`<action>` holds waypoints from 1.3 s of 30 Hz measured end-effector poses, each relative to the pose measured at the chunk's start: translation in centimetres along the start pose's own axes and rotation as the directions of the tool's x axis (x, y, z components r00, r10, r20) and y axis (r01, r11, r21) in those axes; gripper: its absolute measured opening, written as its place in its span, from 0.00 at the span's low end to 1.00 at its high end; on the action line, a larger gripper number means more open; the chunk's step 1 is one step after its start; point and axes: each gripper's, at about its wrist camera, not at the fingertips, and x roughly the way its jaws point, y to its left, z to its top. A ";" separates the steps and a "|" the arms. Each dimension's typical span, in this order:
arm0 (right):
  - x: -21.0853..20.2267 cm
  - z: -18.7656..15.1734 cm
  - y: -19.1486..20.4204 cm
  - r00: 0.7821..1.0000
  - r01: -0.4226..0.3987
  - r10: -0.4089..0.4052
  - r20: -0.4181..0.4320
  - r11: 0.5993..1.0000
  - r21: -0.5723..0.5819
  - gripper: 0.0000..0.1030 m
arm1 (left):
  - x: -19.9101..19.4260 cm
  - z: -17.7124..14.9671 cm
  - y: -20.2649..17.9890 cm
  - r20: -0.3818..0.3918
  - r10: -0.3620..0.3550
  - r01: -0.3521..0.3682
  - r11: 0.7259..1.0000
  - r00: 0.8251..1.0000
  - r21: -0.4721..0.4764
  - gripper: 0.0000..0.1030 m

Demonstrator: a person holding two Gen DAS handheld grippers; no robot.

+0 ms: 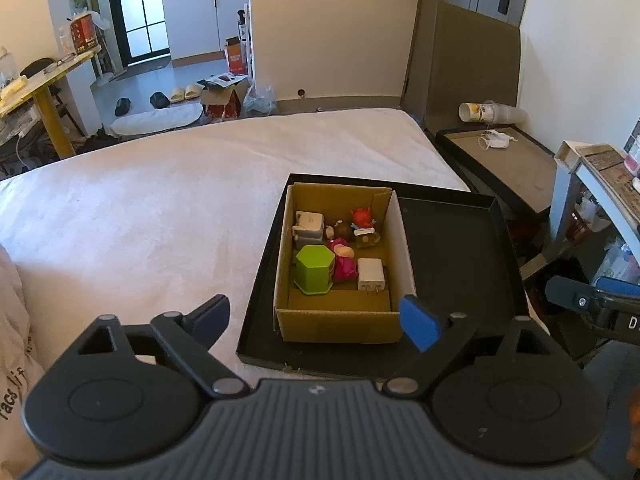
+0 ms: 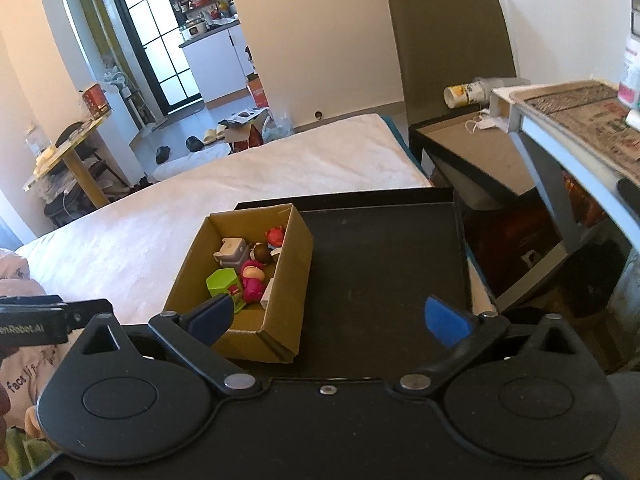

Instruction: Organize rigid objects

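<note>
Several small rigid objects lie packed in the cardboard box [image 1: 340, 316], which sits in the left part of a shallow black tray [image 1: 456, 264] on the white bed [image 1: 160, 208]. Nearest the front wall are a green hexagonal container [image 1: 314, 268] and a white plug adapter [image 1: 371, 274], with a pink figurine [image 1: 343, 260] wedged between them. Farther back sit a grey blocky toy [image 1: 309, 226], a dark round-headed figure [image 1: 341, 231] and a red spiky figure [image 1: 362, 216]; exactly how these touch one another is hard to tell.

All of them look light and stiff, hard plastic that should not deform under the pads. The green container offers flat opposite faces, probably the surest hold. The adapter's smooth sides could slip, so gripping across its broad faces, away from the prongs, seems wiser. The figurines are irregular and may twist, so a grip at the body rather than the head looks safer. The box itself is thin card and would likely slide if nudged.

The left gripper [image 1: 320, 320] hovers above the box's near wall with its jaws spread wide and nothing between them. The right gripper [image 2: 332, 320] hangs over the bare part of the tray, also released and empty. Beyond the bed stand a dark side table [image 1: 504, 160] and a toppled paper cup [image 1: 476, 113].
</note>
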 end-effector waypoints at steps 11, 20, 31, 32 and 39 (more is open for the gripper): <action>-2.8 -0.7 0.4 1.000 0.026 -0.026 0.017 1.000 -0.003 1.00 | -2.6 -1.3 0.3 0.022 -0.006 0.006 1.000 1.000 -0.001 0.97; -4.9 -1.3 0.6 0.999 0.040 -0.040 0.033 0.999 -0.012 1.00 | -4.9 -2.1 0.6 0.048 -0.003 0.003 1.000 0.999 -0.002 0.99; -6.9 -2.6 1.3 0.998 0.042 -0.041 0.042 0.999 -0.028 1.00 | -7.2 -3.3 0.4 0.073 -0.010 0.009 1.000 0.997 0.010 0.99; -7.1 -2.8 1.3 0.998 0.042 -0.041 0.044 0.999 -0.028 1.00 | -7.4 -3.4 0.4 0.074 -0.010 0.009 1.000 0.997 0.012 0.99; -8.4 -3.6 1.6 0.997 0.050 -0.049 0.055 0.998 -0.030 1.00 | -8.9 -4.3 -0.1 0.086 -0.017 0.014 1.000 0.996 0.025 0.99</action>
